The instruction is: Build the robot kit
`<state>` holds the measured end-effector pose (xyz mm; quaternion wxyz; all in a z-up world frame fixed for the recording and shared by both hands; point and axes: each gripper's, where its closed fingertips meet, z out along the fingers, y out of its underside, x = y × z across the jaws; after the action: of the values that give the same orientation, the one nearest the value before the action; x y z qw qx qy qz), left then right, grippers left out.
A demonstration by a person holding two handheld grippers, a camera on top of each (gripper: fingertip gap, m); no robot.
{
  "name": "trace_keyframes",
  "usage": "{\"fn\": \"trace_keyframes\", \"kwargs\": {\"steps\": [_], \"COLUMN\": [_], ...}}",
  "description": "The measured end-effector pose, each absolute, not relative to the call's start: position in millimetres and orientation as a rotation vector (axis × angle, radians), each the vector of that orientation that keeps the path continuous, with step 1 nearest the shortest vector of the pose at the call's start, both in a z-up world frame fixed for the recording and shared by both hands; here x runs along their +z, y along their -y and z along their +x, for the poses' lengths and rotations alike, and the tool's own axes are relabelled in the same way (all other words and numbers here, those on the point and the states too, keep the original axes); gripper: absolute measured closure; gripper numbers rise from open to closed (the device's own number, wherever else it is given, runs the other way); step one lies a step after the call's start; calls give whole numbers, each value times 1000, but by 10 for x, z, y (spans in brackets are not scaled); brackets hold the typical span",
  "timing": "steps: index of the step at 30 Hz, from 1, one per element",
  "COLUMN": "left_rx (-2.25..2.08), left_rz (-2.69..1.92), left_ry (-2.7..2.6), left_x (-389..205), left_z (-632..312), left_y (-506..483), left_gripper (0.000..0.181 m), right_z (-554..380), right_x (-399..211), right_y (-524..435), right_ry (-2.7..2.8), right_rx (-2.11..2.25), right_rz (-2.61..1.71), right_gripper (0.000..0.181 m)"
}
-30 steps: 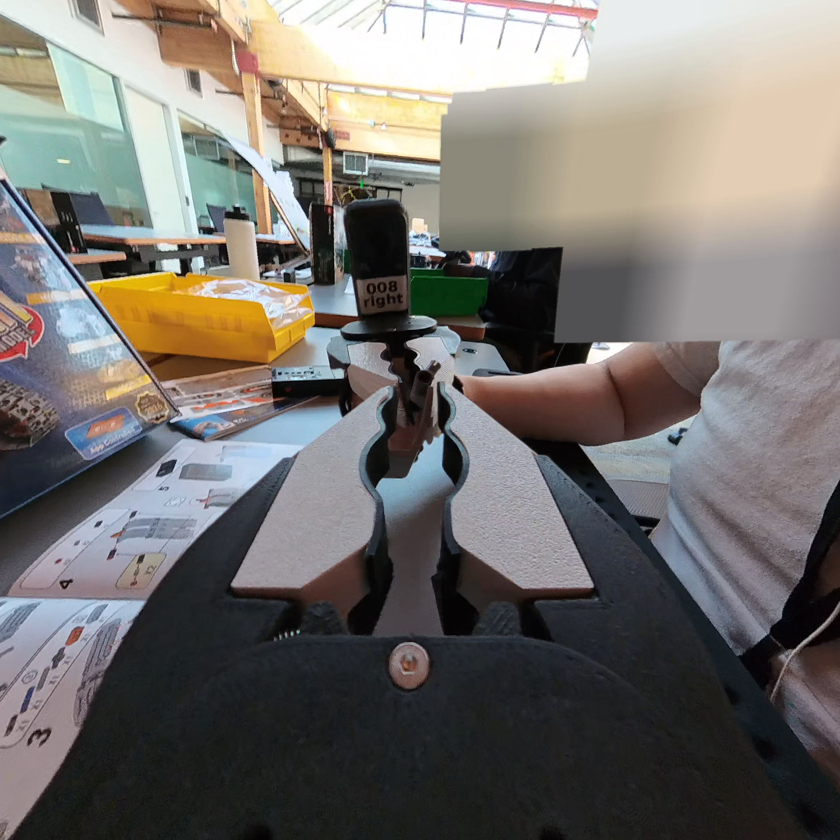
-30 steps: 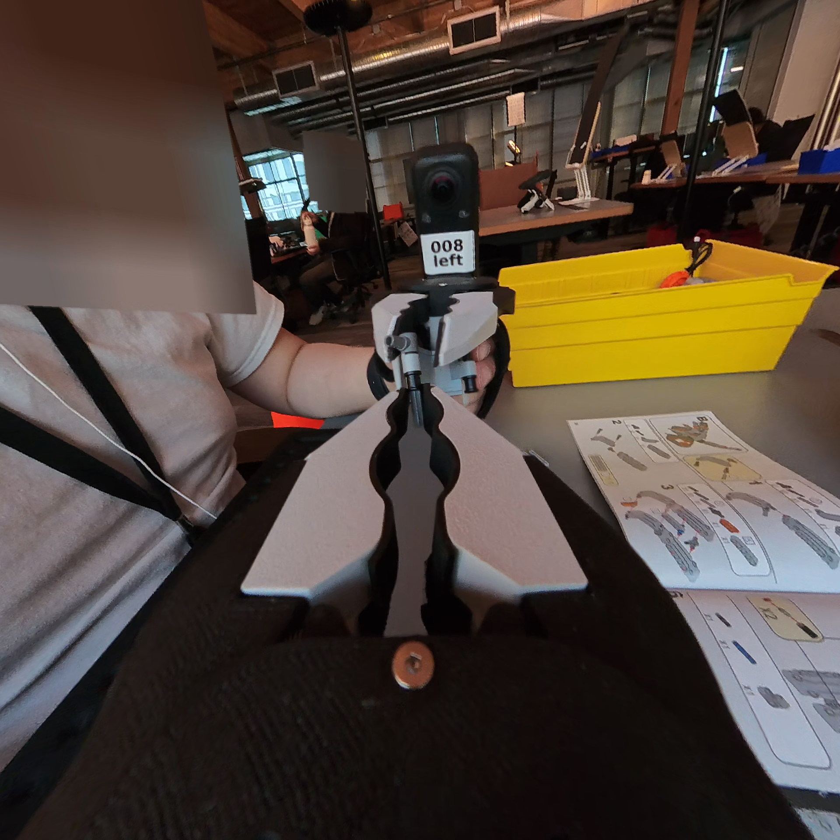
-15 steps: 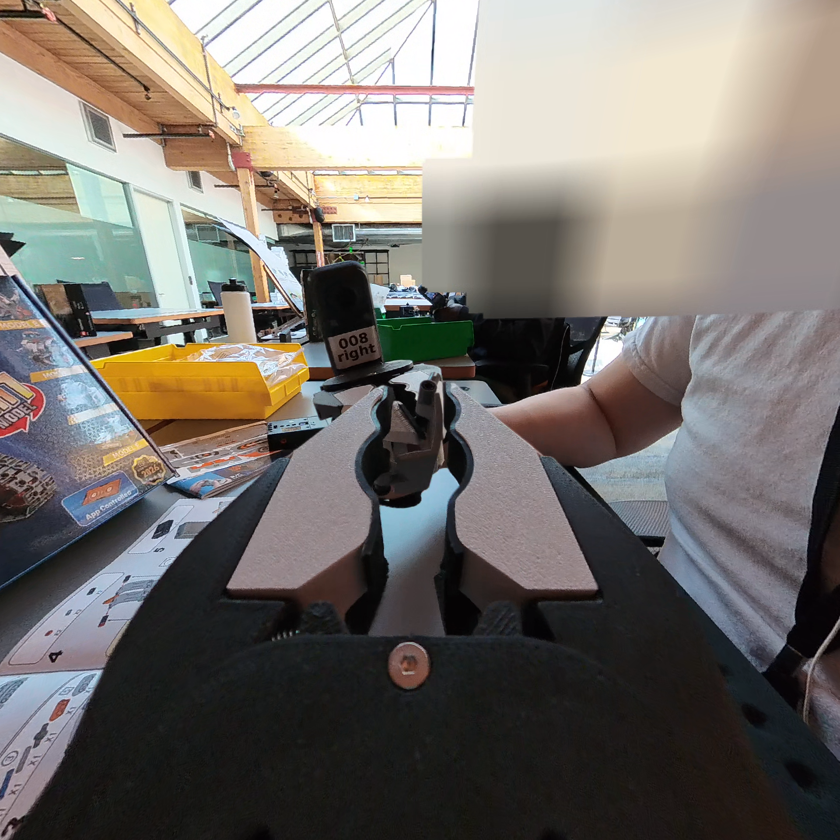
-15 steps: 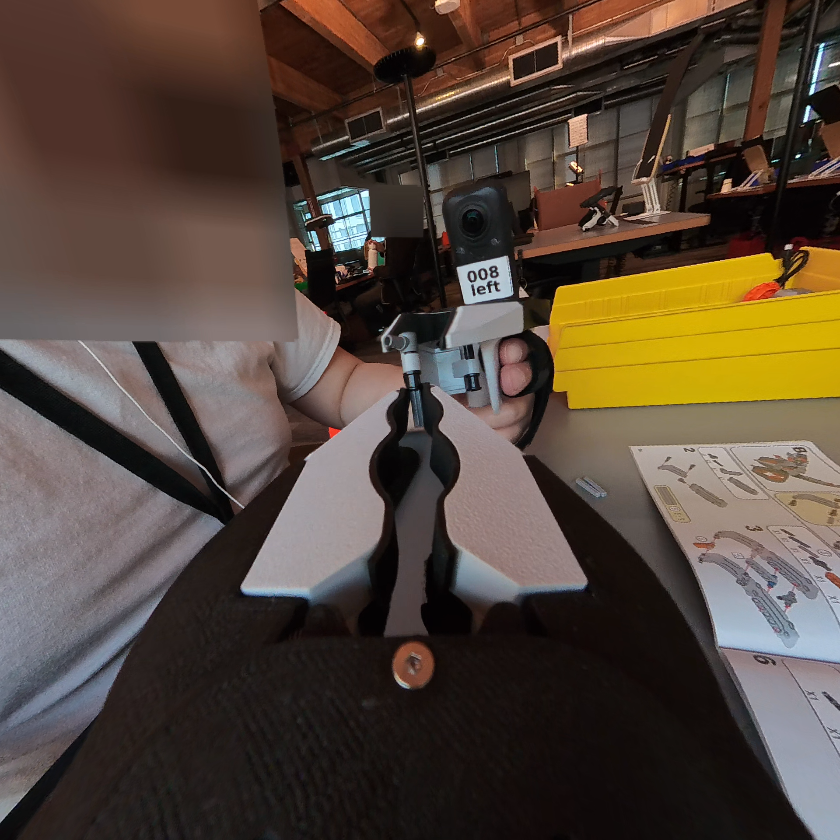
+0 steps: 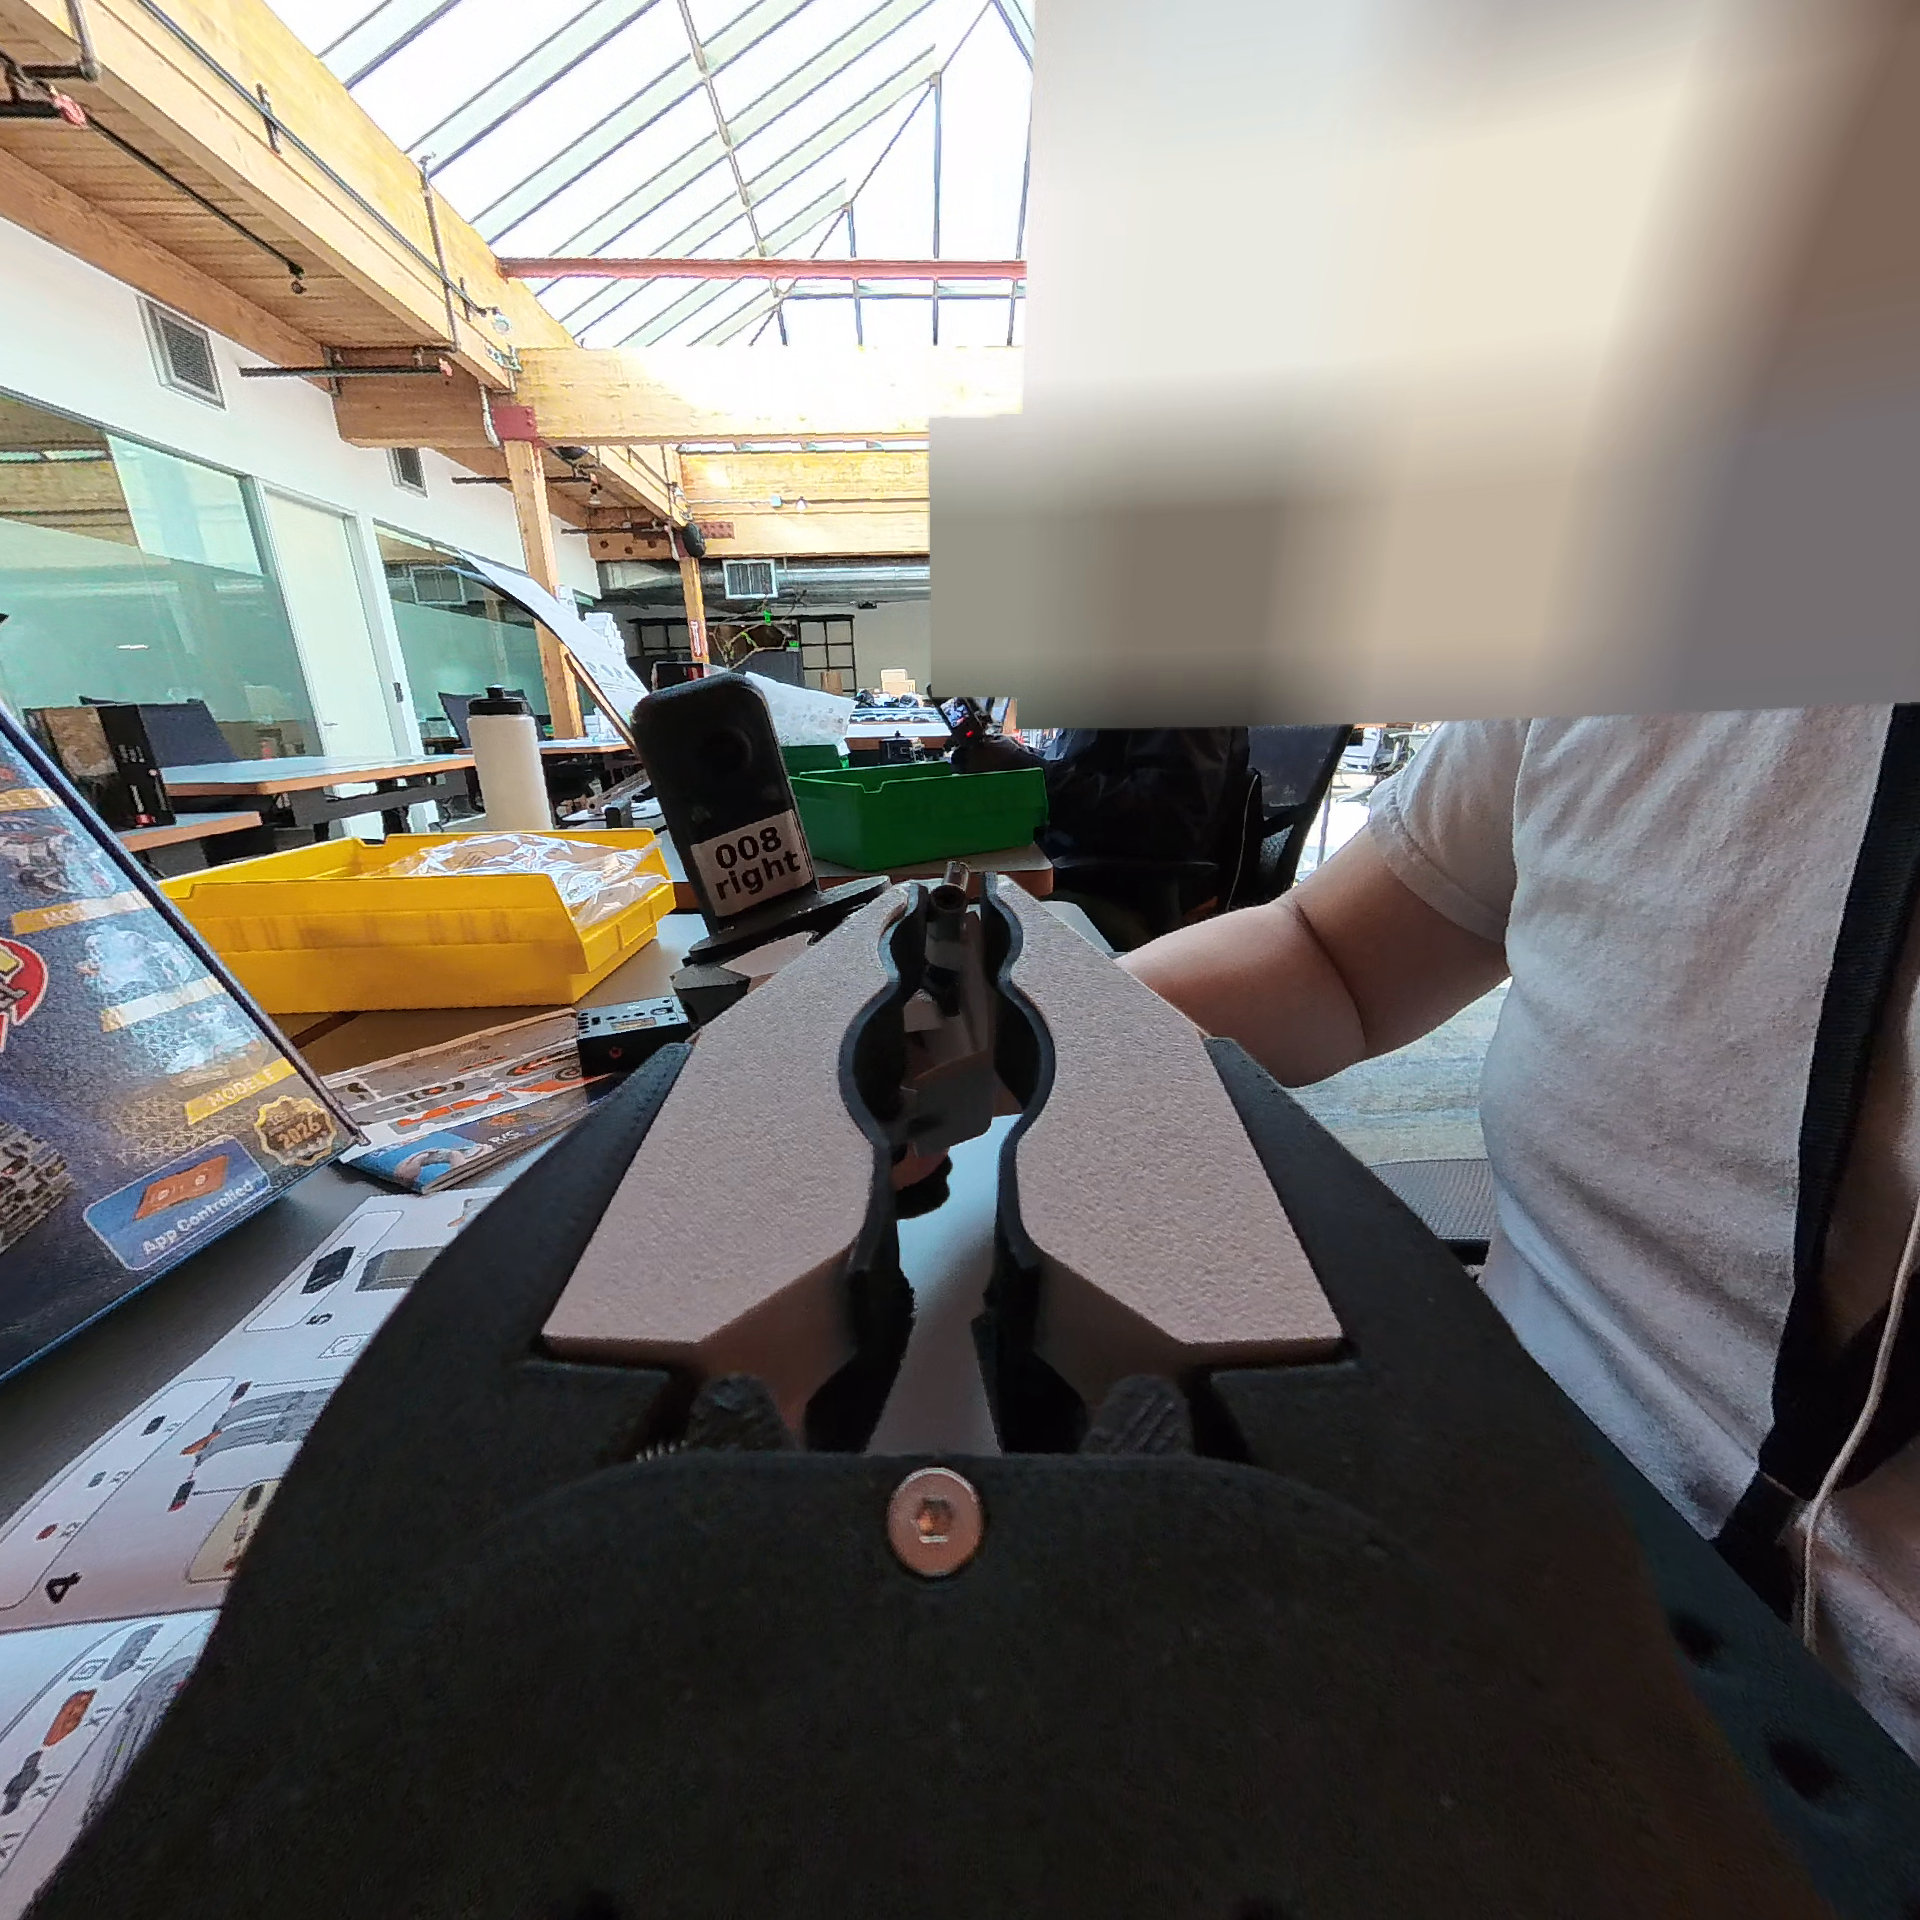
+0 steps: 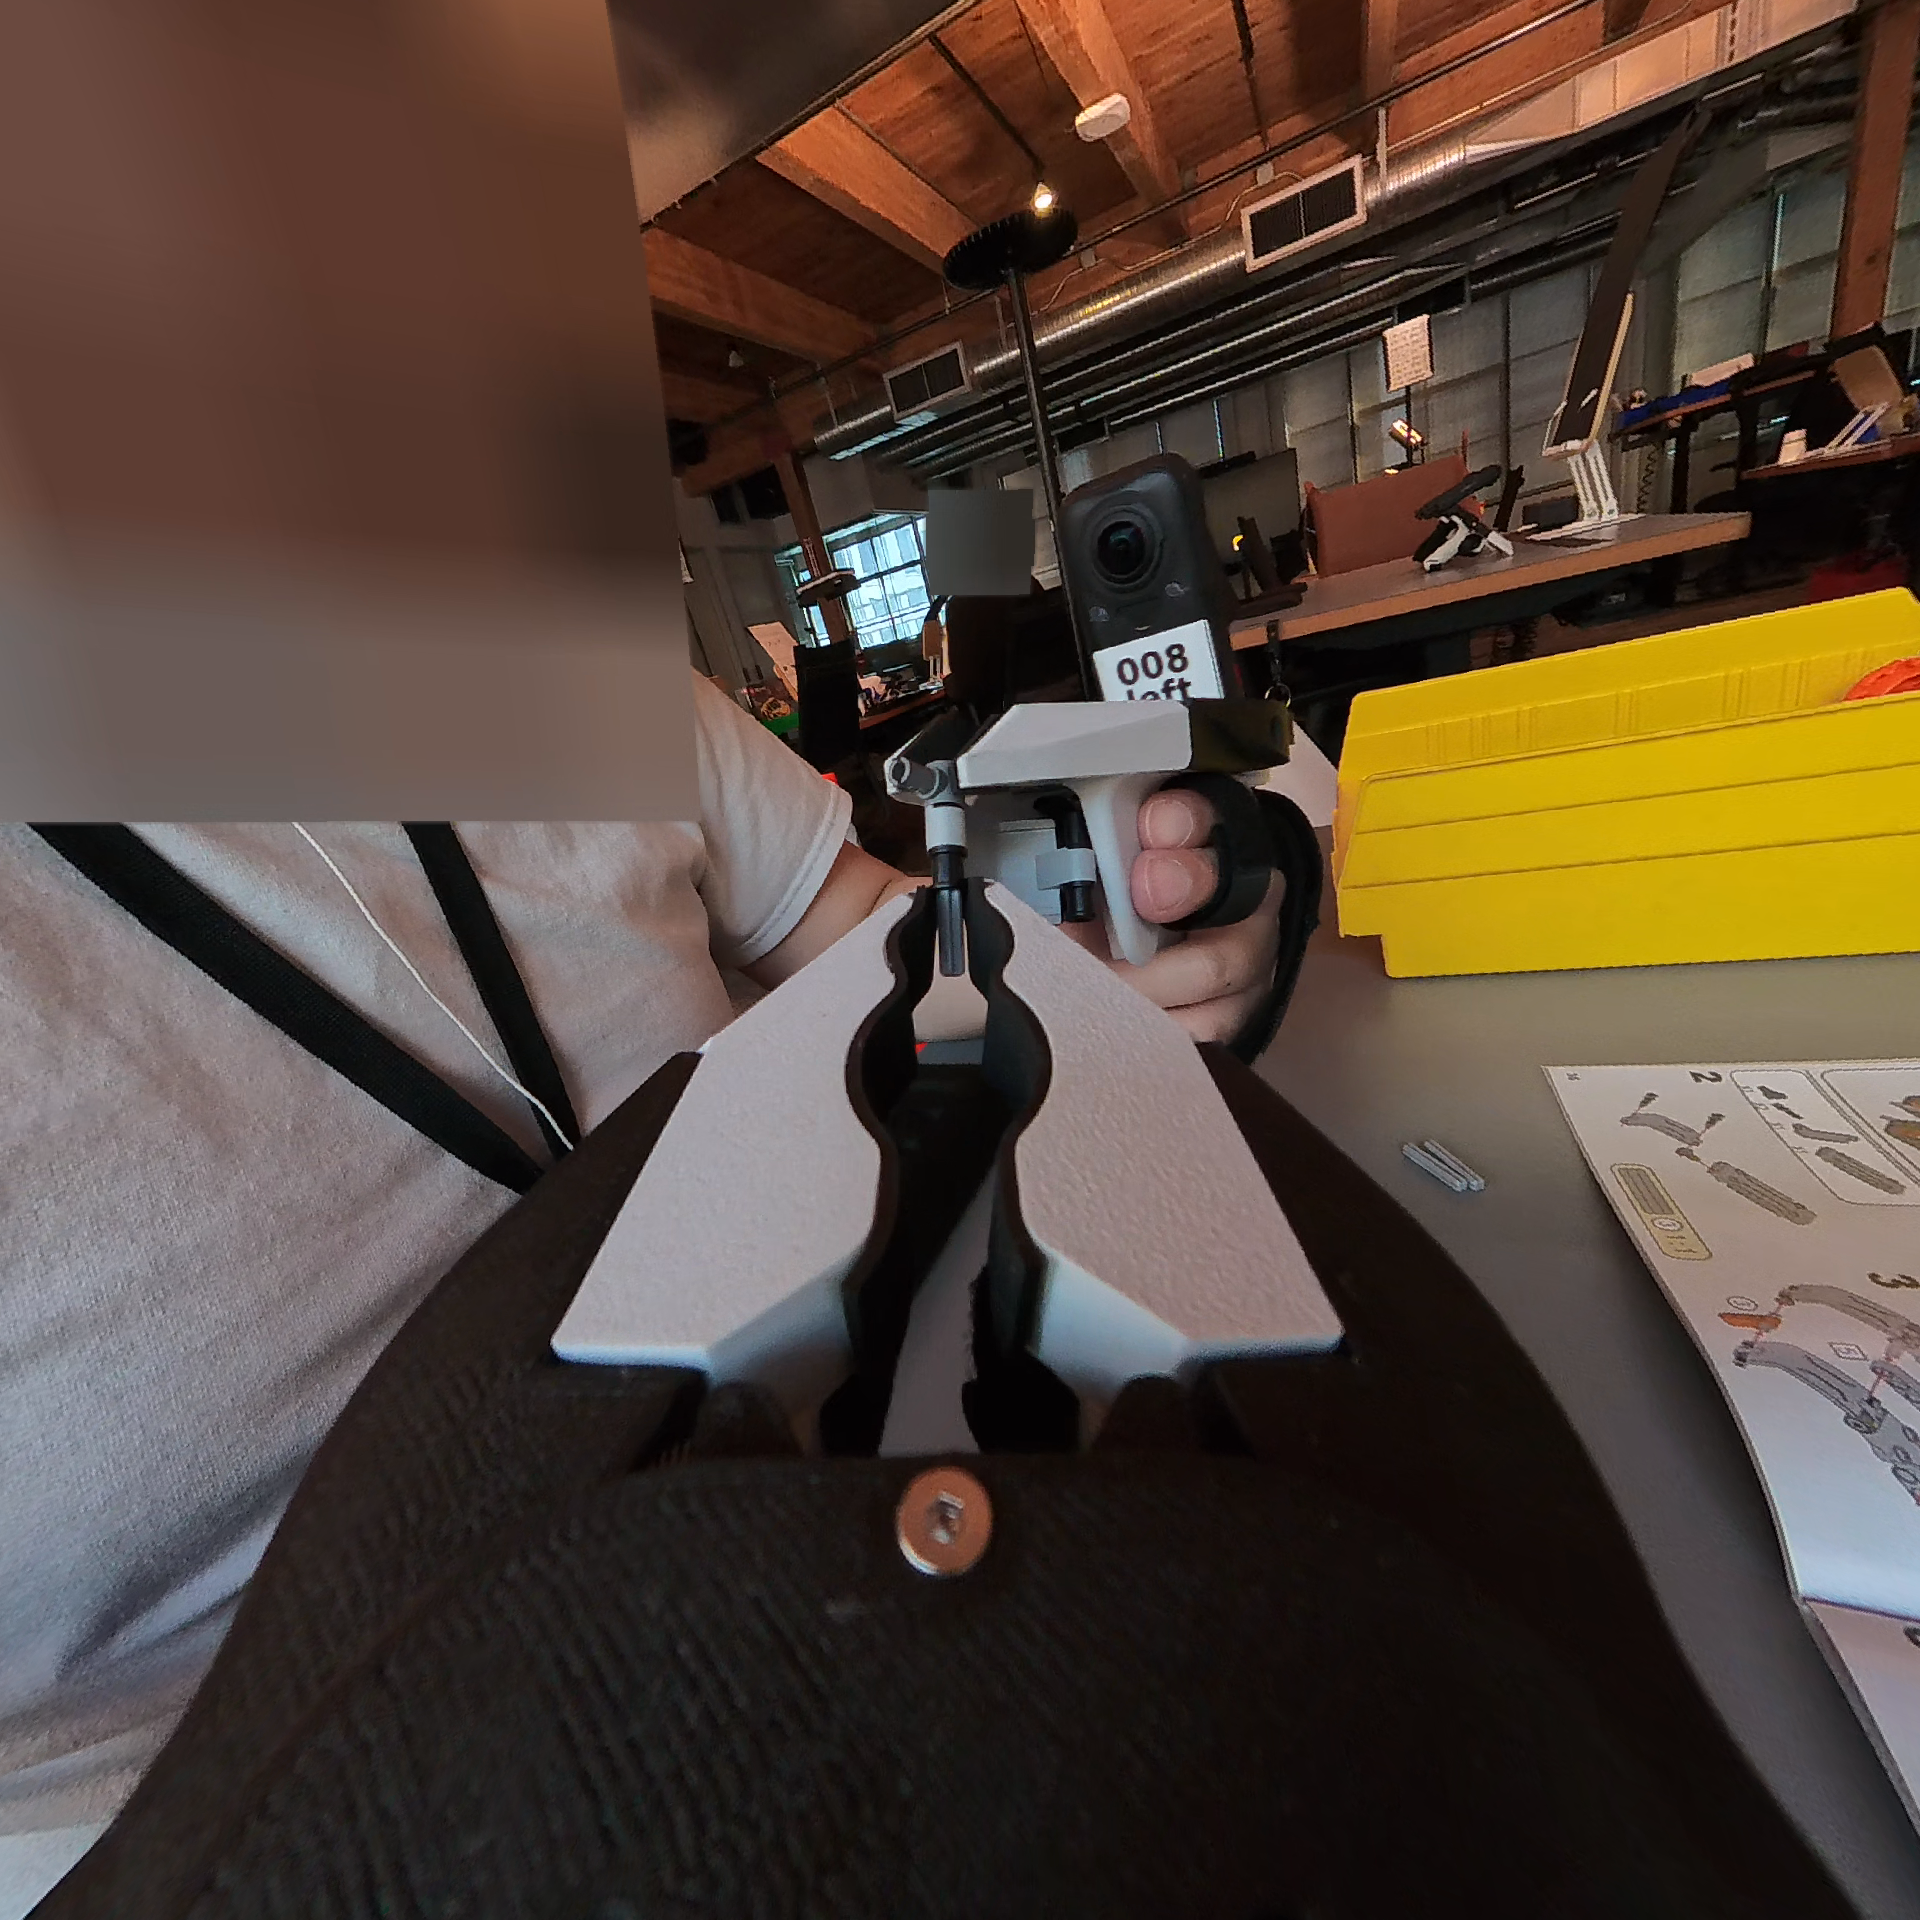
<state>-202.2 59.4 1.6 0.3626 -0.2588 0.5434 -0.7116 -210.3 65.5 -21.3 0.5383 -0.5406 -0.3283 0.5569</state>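
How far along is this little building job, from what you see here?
Done: a small grey assembly is already pieced together. In hand: the left gripper is shut on it, and its black pin sits between the tips of the right gripper; whether they grip it is unclear. Left: a loose grey piece lies on the table beside the open instruction sheet. I cannot tell how many steps remain.
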Motion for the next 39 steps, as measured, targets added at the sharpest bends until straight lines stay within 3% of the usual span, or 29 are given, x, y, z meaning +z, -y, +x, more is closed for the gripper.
{"fn": "trace_keyframes", "kwargs": {"steps": [19,23,39], "left_rx": [-1643,-1588,-1529], "left_rz": [-688,-703,-825], "left_ry": [-1475,-1505,-1561], "left_x": [-59,-114,-309], "left_z": [-1982,-1961,-1831], "left_y": [-655,-685,-747], "left_gripper": [175,176,176], "right_z": [-2083,-2051,-1946], "right_x": [-295,-338,-230], "right_y": [-754,-807,-810], "right_ry": [779,845,887], "right_rx": [1215,966,588], "right_rz": [-1307,-1350,-1347], "right_gripper": [176,164,176]}}
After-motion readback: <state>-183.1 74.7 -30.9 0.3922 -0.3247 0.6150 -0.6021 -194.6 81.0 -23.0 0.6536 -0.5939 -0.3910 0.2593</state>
